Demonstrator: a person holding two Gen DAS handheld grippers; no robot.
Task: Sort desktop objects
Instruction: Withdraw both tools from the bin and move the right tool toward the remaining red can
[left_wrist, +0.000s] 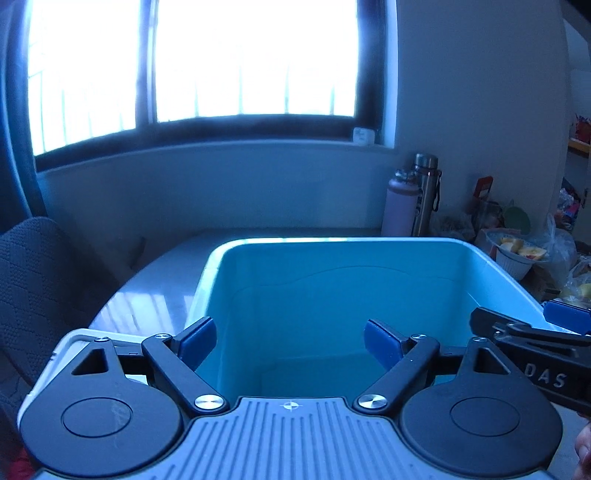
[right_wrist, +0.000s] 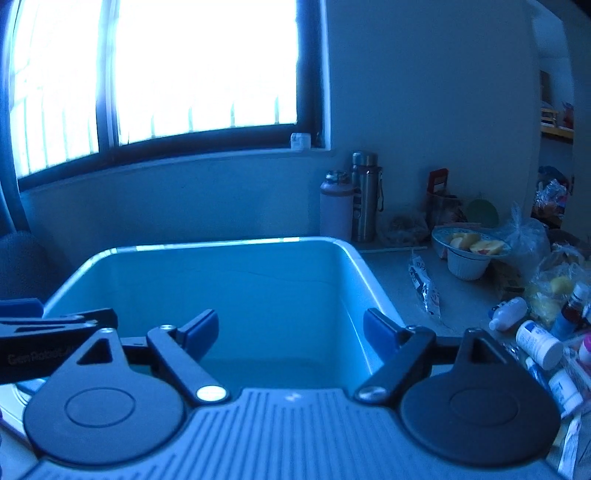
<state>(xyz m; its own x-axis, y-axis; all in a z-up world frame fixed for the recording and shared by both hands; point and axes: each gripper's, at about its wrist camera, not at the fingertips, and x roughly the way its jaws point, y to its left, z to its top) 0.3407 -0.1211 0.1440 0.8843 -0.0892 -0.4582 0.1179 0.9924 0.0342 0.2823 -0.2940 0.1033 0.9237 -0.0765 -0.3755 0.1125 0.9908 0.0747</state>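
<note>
- Plastic bin (right_wrist: 229, 280), pale blue, sits mid-table straight ahead of both grippers; what shows of its inside holds nothing
- Left gripper (left_wrist: 290, 341) hovers over the bin's near edge, jaws spread wide, nothing between them
- Right gripper (right_wrist: 290, 334) alongside it to the right, jaws equally wide and unloaded
- Things to sort lie on the table (right_wrist: 391, 266) right of the bin: small white bottles (right_wrist: 539, 343) on their sides at near right, a crinkly sachet (right_wrist: 424, 288) just beside the bin wall
- Bottles look light, rigid, smooth and round, so likely to roll or squirt out of a pinch; best taken across the body mid-length, not at the cap
- Sachet looks soft and thin; pinch one end
- Bowl of cut fruit (right_wrist: 469, 251) and two flasks (right_wrist: 354, 199) stand farther back; bowl probably heavy, breakable
</note>
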